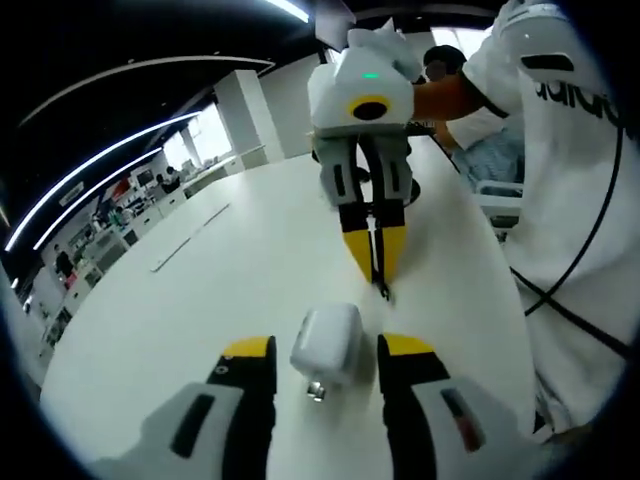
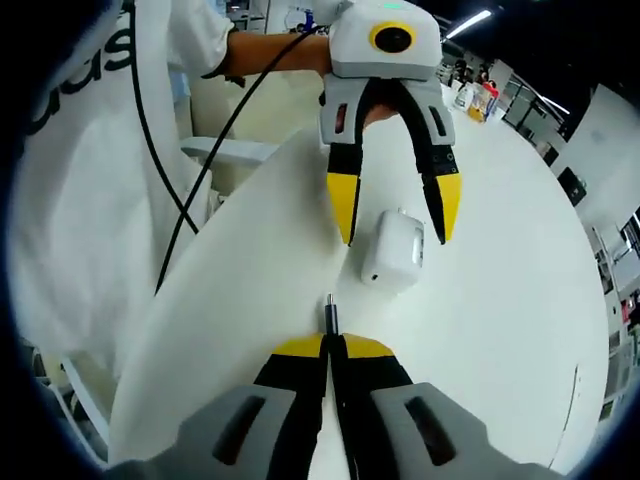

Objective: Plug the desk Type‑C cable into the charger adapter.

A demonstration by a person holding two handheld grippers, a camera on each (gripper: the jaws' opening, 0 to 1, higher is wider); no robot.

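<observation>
adapter on desk, between wide left claw jaws, ungripped | right claw pinches plug, near adapter | insertion left, plug not yet in

A broad white surface runs through both views, smooth and mostly bare. In the left gripper view, long ceiling light strips curve across a dark ceiling from nine to eleven o'clock, and a white pillar stands near eleven o'clock beside bright windows. Cluttered desks sit far off at nine o'clock. In the right gripper view, another light strip glows at one o'clock, with small bottles near it on the surface's far edge.
</observation>
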